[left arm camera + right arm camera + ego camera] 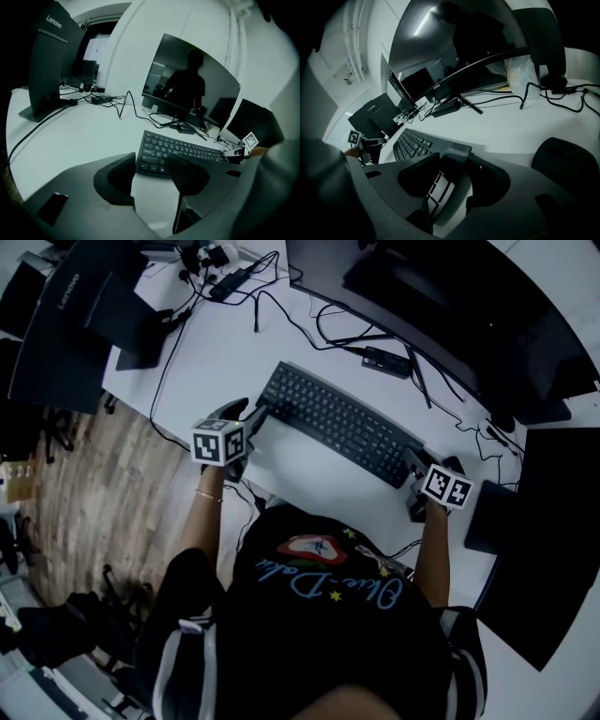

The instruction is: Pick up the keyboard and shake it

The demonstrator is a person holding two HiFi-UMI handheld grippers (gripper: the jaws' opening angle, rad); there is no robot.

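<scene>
On the white desk (211, 357), in front of a curved monitor (450, 306):

- Black keyboard (337, 423), one. It lies keys up on the desk, set diagonally before the seated person.
- Right gripper (450, 176). Its jaws are clamped on the keyboard's right end, which fills the space between the pads.
- Left gripper (157, 171). It is released, with the jaws standing apart at the keyboard's left end. That corner shows just ahead between them, and neither pad presses on it. Whether a jaw tip touches the edge cannot be told.
- Lenovo monitor (66, 324), at the desk's far left corner, seen from the back.
- Black cables (309, 329), running loose across the desk behind the keyboard.
- Small black adapter box (386, 360), on the cable run near the curved monitor's foot.
- Further dark screen (548, 531), at the right.
</scene>
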